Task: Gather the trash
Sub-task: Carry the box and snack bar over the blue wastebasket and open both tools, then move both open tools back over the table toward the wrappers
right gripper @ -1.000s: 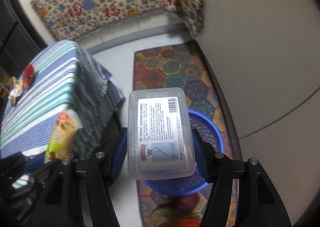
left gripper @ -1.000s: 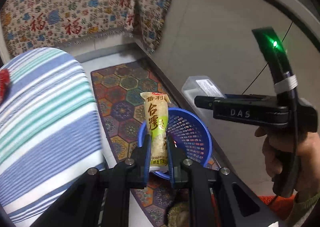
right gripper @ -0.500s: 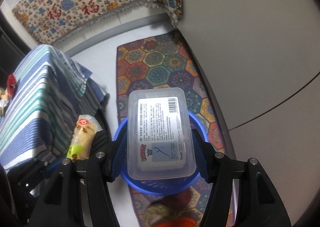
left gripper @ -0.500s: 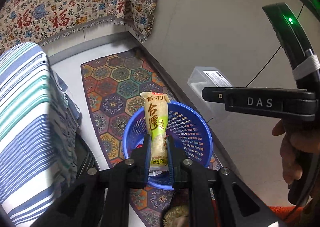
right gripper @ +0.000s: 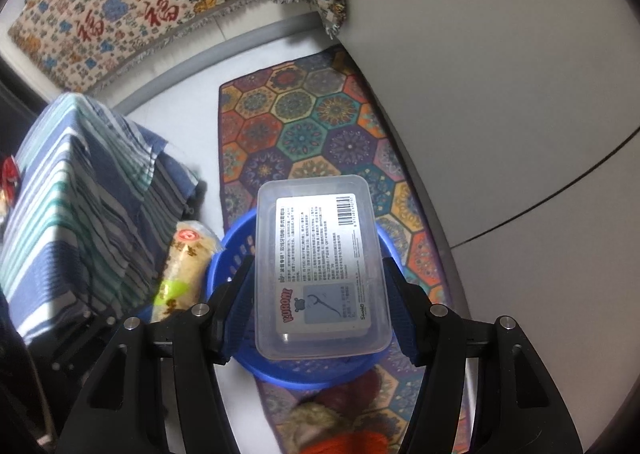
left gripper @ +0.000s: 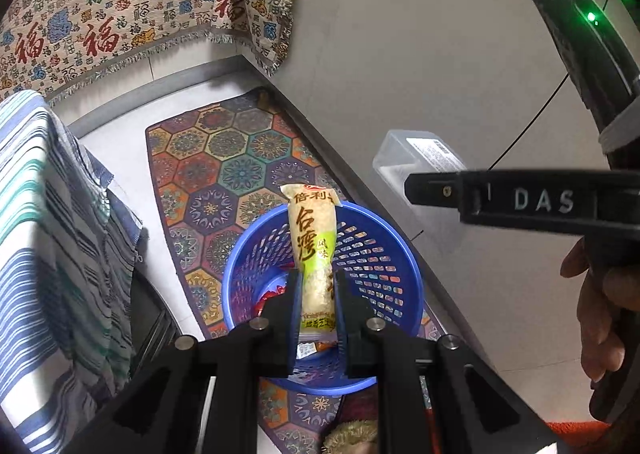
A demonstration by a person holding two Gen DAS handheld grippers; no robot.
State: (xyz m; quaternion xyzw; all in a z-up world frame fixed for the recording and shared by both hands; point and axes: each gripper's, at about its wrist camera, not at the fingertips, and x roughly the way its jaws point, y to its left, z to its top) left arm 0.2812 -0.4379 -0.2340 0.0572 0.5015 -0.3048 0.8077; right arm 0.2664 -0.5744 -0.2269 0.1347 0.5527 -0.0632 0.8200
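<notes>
A long yellow-and-green snack packet (left gripper: 314,254) is held upright above a round blue perforated basket (left gripper: 376,250) set on a patterned rug. A clear rectangular plastic box (right gripper: 322,270) with a printed label is held over the same basket, where red wrappers lie.

"DAS" on right gripper (left gripper: 532,209), "KURONI" on plastic box (right gripper: 320,274)

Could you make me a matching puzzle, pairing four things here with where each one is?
Things:
1. snack packet
2. clear plastic box
3. blue basket
4. striped cloth

Places:
A. on the patterned rug
B. in the right gripper
C. draped at the left
D. in the left gripper

Pairs: 1-D, 2-B, 3-A, 4-C
</notes>
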